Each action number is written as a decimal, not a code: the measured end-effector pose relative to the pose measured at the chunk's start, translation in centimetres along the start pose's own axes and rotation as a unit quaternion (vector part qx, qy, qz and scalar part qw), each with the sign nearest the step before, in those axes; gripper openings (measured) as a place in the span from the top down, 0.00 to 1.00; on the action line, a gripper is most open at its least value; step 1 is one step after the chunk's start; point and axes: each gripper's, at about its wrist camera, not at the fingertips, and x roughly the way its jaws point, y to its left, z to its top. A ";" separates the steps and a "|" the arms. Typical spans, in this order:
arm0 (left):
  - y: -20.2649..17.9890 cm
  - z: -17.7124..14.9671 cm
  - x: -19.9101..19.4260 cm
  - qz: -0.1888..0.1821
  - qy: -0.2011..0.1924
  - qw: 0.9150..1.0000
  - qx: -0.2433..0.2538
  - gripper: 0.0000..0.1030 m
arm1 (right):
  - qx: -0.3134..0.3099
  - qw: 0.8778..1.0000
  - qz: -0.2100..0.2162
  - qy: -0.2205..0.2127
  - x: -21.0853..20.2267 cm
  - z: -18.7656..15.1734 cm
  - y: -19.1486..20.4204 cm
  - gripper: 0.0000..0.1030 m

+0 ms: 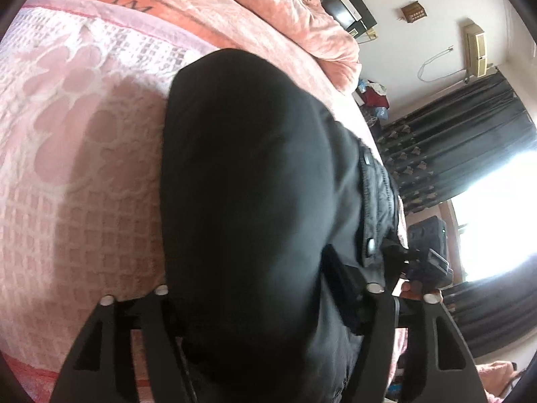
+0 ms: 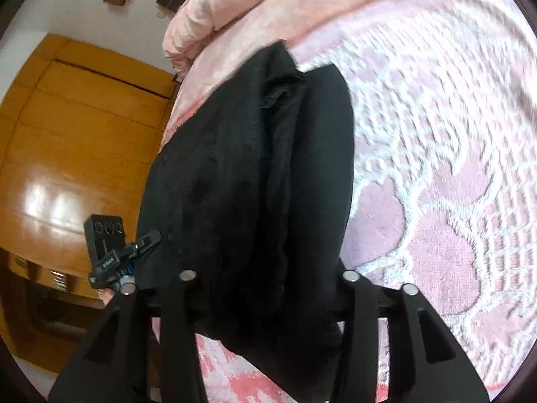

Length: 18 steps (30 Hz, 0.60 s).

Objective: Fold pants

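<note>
Black pants lie on a pink bed, in a folded bundle with the waistband, a snap button and a zipper at its right edge. My left gripper has its fingers wide apart on either side of the fabric, which fills the gap between them. In the right wrist view the same pants show folded layers. My right gripper also stands open with the fabric between its fingers. The other gripper shows at the left beyond the pants.
The pink and white patterned blanket covers the bed. A rumpled peach duvet lies at the head. Dark curtains and a bright window are to the right. A wooden wardrobe stands beside the bed.
</note>
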 end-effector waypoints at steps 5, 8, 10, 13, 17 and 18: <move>1.9 -1.4 -1.6 0.021 -0.010 1.000 -0.020 0.12 | 0.029 0.999 0.017 -0.007 0.2 0.0 -1.8 0.26; 1.7 -3.0 -3.6 0.049 -0.026 0.998 -0.016 0.11 | 0.043 0.998 0.035 -0.024 -1.2 -1.1 -2.8 0.24; 1.0 -3.7 -4.3 0.076 -0.033 0.997 -0.002 0.09 | 0.048 0.997 0.042 -0.034 -1.9 -1.7 -3.0 0.24; -0.3 -5.9 -5.7 0.114 -0.035 0.993 0.013 0.04 | 0.043 0.998 0.015 -0.048 -3.4 -3.0 -3.0 0.20; -2.8 -8.9 -6.2 0.156 -0.030 0.987 0.039 0.04 | 0.020 0.996 -0.063 -0.060 -5.4 -6.4 -1.9 0.20; -3.7 -9.7 -6.2 0.164 -0.028 0.985 0.045 0.04 | 0.004 0.994 -0.094 -0.062 -5.6 -7.3 -0.9 0.20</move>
